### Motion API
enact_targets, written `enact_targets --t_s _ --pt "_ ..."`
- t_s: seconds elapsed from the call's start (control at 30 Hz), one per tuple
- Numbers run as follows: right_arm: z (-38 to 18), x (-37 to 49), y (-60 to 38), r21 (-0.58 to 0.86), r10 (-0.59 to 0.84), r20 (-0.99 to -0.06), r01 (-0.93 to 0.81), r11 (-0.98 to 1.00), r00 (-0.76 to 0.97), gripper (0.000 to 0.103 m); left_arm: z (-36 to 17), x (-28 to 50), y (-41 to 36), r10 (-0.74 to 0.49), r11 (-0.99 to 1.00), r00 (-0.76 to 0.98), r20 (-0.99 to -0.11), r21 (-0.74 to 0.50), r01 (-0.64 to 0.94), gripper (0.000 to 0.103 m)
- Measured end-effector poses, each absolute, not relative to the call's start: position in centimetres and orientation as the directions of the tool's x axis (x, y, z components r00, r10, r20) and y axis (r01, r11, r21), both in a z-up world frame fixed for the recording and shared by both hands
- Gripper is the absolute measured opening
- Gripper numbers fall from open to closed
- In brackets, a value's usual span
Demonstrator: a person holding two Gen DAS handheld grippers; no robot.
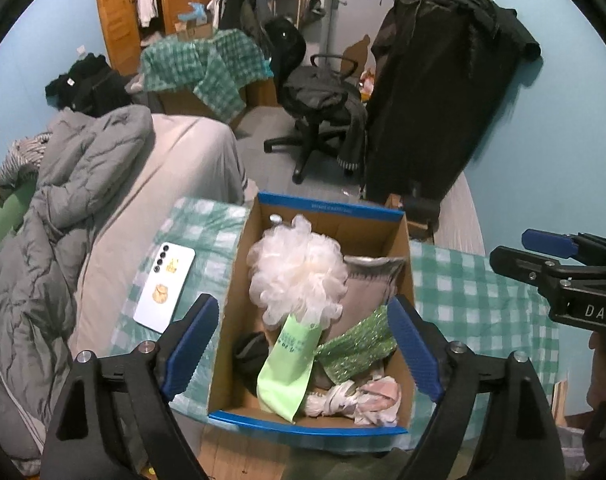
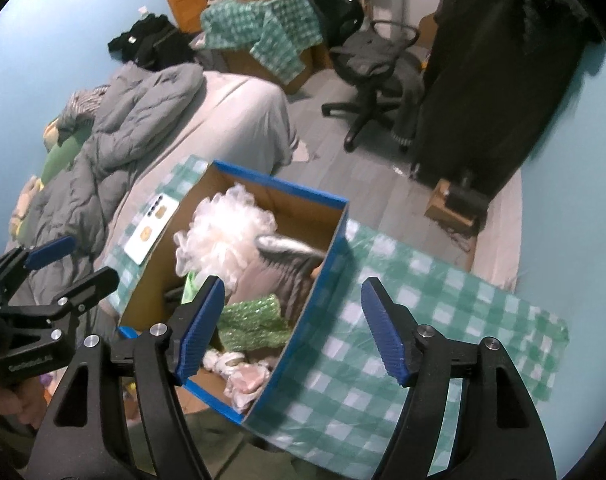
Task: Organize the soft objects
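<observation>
An open cardboard box with a blue rim (image 1: 331,205) (image 2: 335,240) stands on a green checked cloth (image 1: 475,300) (image 2: 383,360). It holds a white bath pouf (image 1: 295,272) (image 2: 227,228), a grey fabric item (image 1: 367,292) (image 2: 275,276), a green sparkly cloth (image 1: 359,348) (image 2: 255,324), a light green packet (image 1: 291,364), a dark object (image 1: 249,352) and pale crumpled fabric (image 1: 363,396) (image 2: 247,380). My left gripper (image 1: 303,352) is open and empty above the box's near half. My right gripper (image 2: 293,328) is open and empty over the box's right wall.
A white phone (image 1: 165,286) (image 2: 153,232) lies on the cloth left of the box. A bed with a grey duvet (image 1: 63,208) (image 2: 115,136) is at the left. An office chair (image 1: 319,92) and hanging dark clothes (image 1: 443,92) stand beyond.
</observation>
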State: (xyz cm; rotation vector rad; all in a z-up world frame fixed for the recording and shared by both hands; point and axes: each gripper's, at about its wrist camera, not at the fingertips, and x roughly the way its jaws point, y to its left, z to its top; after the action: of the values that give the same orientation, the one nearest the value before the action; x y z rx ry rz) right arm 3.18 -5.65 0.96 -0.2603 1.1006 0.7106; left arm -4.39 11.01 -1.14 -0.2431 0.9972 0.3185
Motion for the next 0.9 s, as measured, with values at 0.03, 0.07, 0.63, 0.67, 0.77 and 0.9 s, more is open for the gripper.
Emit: enact_targets --t_s 0.03,0.07,0.63,0.67,0.77,0.9 --pt "1.3 3.2 -5.8 0.141 0.393 -0.879 -0.639 0.756 0.272 0.071 -0.9 -4.4 10.9 0.151 0.928 0.504 -0.851 -0.054 -0.369 0.088" --pt "1.6 3.2 -6.1 0.136 0.392 -0.876 -0.636 0.76 0.281 0.071 -0.8 -4.3 10.7 0.151 0.929 0.501 -0.852 -0.051 -0.366 0.091" --pt "2.7 4.0 -10.4 0.152 0.383 -0.869 -0.567 0.81 0.314 0.071 1.0 -3.6 6.4 0.154 0.947 0.516 -0.843 -0.024 -0.321 0.092" --pt "2.7 4.2 -10.6 0.152 0.381 -0.87 -0.564 0.812 0.314 0.071 1.0 -3.5 6.4 0.151 0.947 0.514 -0.845 -0.026 -0.321 0.092" --pt "2.7 4.3 -10.8 0.152 0.381 -0.869 -0.564 0.812 0.315 0.071 0.8 -3.2 5.9 0.147 0.947 0.503 -0.852 -0.025 -0.319 0.092" --pt "2.6 4.6 -11.5 0.149 0.377 -0.871 -0.563 0.813 0.314 0.071 0.9 -3.0 5.4 0.152 0.948 0.504 -0.85 -0.019 -0.319 0.092"
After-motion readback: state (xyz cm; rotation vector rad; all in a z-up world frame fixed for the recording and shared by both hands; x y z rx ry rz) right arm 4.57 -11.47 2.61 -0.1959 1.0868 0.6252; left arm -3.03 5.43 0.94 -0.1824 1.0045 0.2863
